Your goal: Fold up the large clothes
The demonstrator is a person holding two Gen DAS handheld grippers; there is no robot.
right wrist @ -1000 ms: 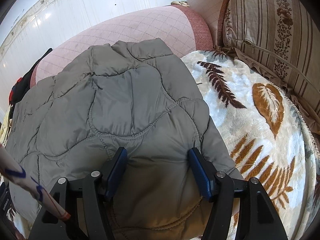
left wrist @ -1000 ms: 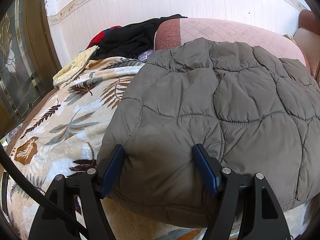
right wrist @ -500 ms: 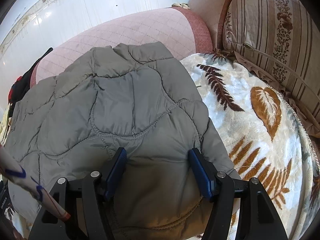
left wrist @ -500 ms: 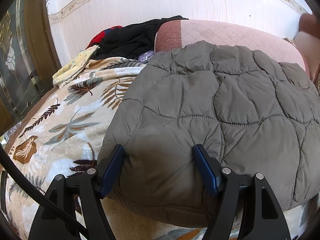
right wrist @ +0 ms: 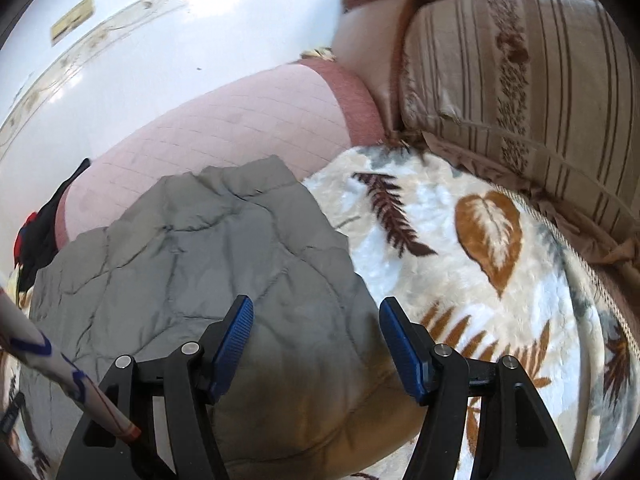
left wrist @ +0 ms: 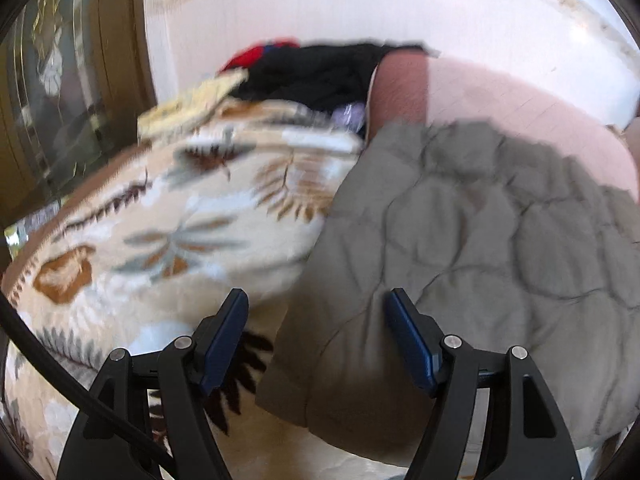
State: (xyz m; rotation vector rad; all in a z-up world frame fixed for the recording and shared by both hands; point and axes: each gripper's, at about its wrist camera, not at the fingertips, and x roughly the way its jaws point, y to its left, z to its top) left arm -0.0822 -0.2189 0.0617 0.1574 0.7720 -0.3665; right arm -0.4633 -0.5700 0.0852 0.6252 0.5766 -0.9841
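so the biggest thing here is the bed or couch surface, covered by a cream leaf-print blanket (left wrist: 168,240) that runs the whole width. In the left wrist view there's a wide bare stretch of it to the left of the jacket, all the way out to the rounded near-left edge by a dark wood-and-glass door (left wrist: 60,100). In the right wrist view the blanket (right wrist: 480,272) is just as bare to the right, up to a corded edge that meets a striped cushion (right wrist: 520,92) on the far right

along the far side sits a long pink quilted bolster (right wrist: 240,120), right against the white wall (left wrist: 360,12), so not much room back there. At its left end there's a heap of black and red clothes (left wrist: 312,72) with a yellowish cloth (left wrist: 192,104) lying just beside it

the grey quilted jacket (left wrist: 480,240) lies flat in the middle, far edge touching the bolster. Its left edge runs diagonally down toward the near side, and in the right wrist view its right edge (right wrist: 328,240) does the same, ending in a rounded near hem

left gripper (left wrist: 316,312) has its blue pads spread wide, straddling the jacket's near-left edge: right pad over the jacket, left pad over bare blanket, not pinching anything. Picture's pretty blurry though. Right gripper (right wrist: 316,316) is also spread, left pad over the jacket and right pad at its right edge, nothing squeezed

a thin white stick with blue marks (right wrist: 60,380) crosses the near-left corner of that view
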